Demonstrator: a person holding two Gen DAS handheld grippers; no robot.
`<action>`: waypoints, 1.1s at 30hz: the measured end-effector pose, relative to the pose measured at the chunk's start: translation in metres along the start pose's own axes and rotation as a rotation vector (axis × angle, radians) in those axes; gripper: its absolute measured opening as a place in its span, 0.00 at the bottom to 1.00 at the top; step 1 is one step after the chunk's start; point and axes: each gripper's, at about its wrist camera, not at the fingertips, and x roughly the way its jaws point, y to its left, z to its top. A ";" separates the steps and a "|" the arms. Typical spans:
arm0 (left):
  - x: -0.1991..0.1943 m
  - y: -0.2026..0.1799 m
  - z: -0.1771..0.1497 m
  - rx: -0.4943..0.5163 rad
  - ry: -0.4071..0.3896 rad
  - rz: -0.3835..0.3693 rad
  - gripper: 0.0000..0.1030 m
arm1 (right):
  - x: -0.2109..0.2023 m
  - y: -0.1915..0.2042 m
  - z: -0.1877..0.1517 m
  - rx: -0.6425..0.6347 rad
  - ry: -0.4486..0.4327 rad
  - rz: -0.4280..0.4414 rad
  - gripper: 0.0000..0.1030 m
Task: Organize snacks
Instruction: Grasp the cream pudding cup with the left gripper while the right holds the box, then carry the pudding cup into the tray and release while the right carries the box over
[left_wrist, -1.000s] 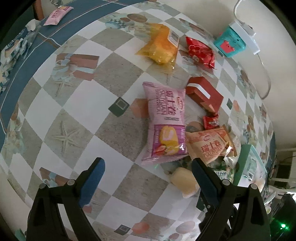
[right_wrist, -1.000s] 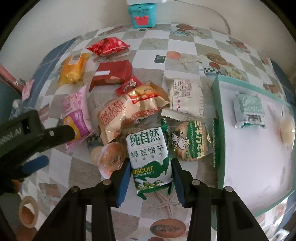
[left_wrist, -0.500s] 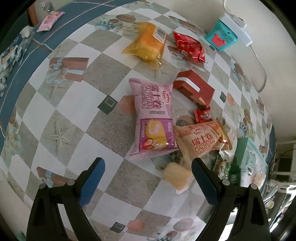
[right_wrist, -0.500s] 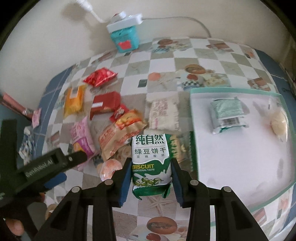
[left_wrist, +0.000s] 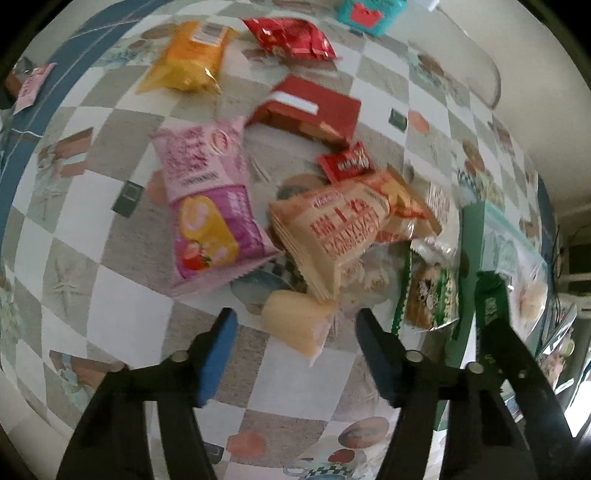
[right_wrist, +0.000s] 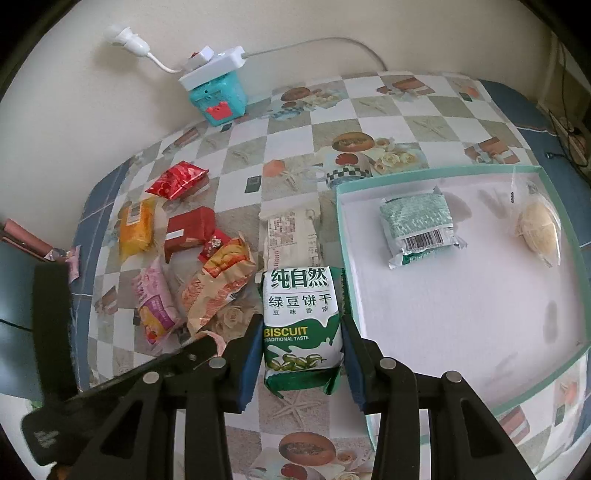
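Observation:
My right gripper is shut on a green and white biscuit pack and holds it lifted above the table, just left of a teal-rimmed white tray. The tray holds a green wrapped pack and a pale bun. My left gripper is open, its fingers either side of a pale wrapped bun on the table. Beyond it lie a pink pack, a beige pack and a red box.
An orange pack, red pouch and small red sachet lie further back. A teal box with a white power strip stands by the wall. A white pack lies left of the tray.
My right gripper has lifted the biscuit pack up off the pile and back toward the tray. My left gripper has moved in around the pale bun.

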 end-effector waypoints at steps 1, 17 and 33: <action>0.002 -0.001 0.000 0.003 0.005 0.005 0.62 | 0.000 0.000 0.000 -0.001 0.001 0.002 0.42; -0.029 -0.015 -0.001 0.047 -0.117 0.021 0.40 | -0.010 -0.008 0.001 0.032 -0.021 0.023 0.42; -0.070 -0.050 -0.019 0.123 -0.219 -0.013 0.40 | -0.041 -0.062 0.007 0.189 -0.102 0.019 0.42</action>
